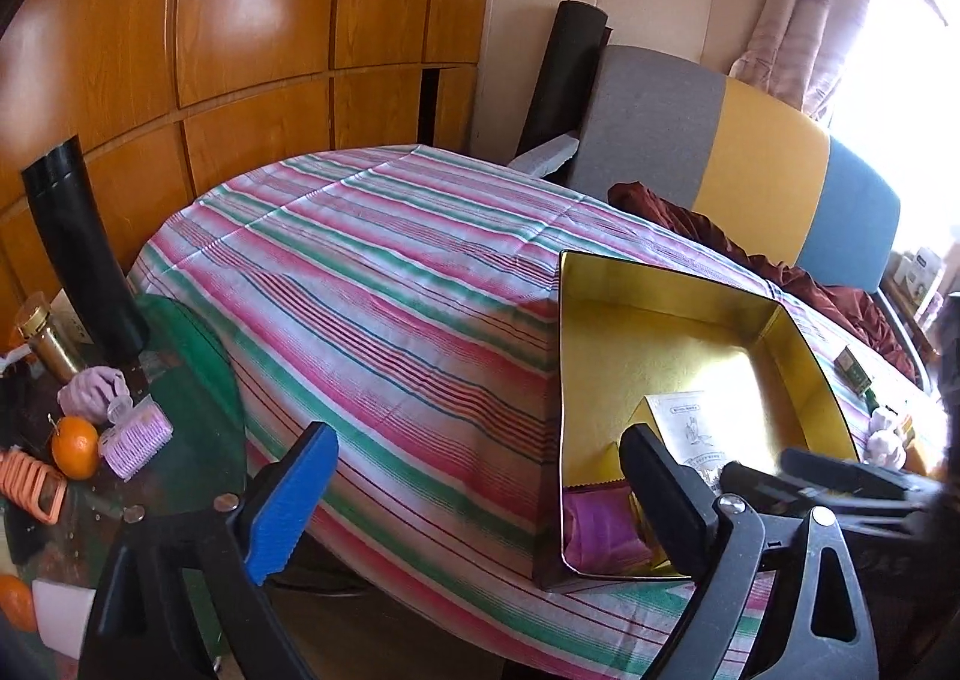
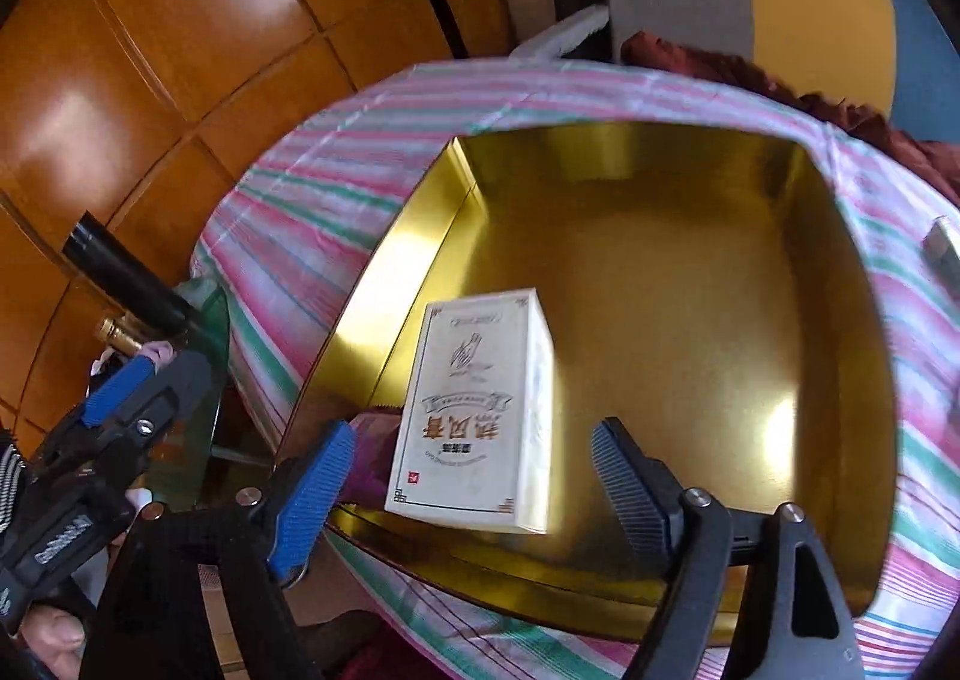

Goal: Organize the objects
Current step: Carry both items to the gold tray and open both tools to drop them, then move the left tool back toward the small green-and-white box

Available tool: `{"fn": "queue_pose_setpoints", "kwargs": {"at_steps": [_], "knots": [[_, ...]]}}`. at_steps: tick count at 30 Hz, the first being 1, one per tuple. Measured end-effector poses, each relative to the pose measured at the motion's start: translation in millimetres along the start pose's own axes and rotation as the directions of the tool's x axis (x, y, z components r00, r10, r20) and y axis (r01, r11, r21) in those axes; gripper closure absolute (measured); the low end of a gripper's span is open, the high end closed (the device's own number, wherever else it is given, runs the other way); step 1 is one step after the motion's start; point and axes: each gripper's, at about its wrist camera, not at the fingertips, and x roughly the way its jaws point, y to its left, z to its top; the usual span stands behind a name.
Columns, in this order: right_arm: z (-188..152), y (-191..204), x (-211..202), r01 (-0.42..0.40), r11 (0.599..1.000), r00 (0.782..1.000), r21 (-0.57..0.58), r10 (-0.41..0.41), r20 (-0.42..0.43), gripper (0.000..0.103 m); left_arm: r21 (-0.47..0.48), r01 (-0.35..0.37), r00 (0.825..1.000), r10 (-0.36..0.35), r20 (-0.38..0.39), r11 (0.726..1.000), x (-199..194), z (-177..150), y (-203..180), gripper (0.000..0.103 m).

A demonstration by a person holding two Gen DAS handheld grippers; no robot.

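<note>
1. Two grippers were in view, both over the striped tablecloth (image 1: 384, 284) near the gold-lined box (image 2: 660, 236).
2. Right gripper (image 2: 474, 479): jaws stood wide apart, blue pads on either side of the white carton (image 2: 474, 416) but not pressing it; a gap showed on each side.
3. The white carton stood inside the gold-lined box, near its front left corner, printed face toward the right wrist camera. It looked slightly blurred.
4. Left gripper (image 1: 480, 494): jaws spread wide, nothing between them. One finger hung over the tablecloth, the other over the box's near corner.
5. A purple packet (image 1: 600, 524) lay in that same corner of the box, just beside the carton.
6. On the green glass side table (image 1: 198, 398): an orange (image 1: 75, 446), a pink roller (image 1: 135, 437), a black cylinder (image 1: 84, 248).
</note>
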Motion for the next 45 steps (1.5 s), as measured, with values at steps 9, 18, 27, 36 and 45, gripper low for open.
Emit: {"fn": "queue_pose_setpoints", "kwargs": {"at_steps": [9, 18, 27, 36, 45], "knots": [[-7, -31, -51, 0.177, 0.984, 0.972, 0.005, -0.176, 0.154, 0.018, 0.093, 0.030, 0.999, -0.033, 0.022, 0.995, -13, -2, -29, 0.001], [-14, -95, -84, 0.248, 0.957, 0.945, 0.147, -0.273, 0.181, 0.018, 0.166, 0.082, 0.996, -0.084, 0.008, 0.983, -20, -4, -64, 0.001], [-33, -163, -116, 0.349, 0.891, 0.902, 0.292, -0.404, 0.154, 0.018, 0.243, 0.137, 0.990, -0.137, -0.017, 0.960, -23, -9, -101, 0.001], [-43, -228, -158, 0.420, 0.818, 0.852, 0.393, -0.504, 0.139, 0.018, 0.321, 0.192, 0.981, -0.189, -0.039, 0.927, -26, -12, -139, 0.000], [-54, -312, -201, 0.518, 0.689, 0.752, 0.507, -0.649, 0.115, 0.018, 0.365, 0.324, 0.946, -0.306, -0.108, 0.873, -28, -16, -177, 0.000]]}}
